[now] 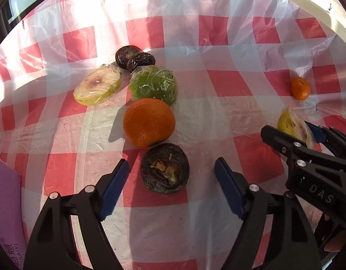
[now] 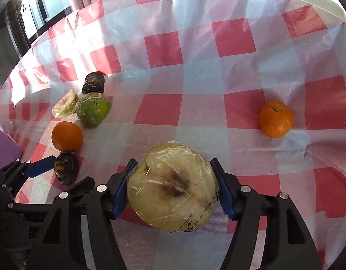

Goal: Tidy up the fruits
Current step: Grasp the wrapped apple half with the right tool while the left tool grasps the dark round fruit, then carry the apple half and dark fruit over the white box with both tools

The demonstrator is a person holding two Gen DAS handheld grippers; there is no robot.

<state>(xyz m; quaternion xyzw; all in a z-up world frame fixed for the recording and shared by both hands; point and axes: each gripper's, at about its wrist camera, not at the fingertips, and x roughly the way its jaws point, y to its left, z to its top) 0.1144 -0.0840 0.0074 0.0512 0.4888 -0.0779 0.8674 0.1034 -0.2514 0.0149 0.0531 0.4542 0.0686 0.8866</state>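
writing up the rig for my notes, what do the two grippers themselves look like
Both match: the left gripper and right gripper are black plastic, each with two angular fingers joined by round silver rivets and faced with ridged blue pads. In the left wrist view the right gripper's body carries pale raised letters reading DAS. No cables show. A bit of a hand shows behind it; no sleeve is visible.

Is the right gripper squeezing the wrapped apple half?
Yes. The right gripper is shut on the wrapped apple half; both blue pads press its sides.
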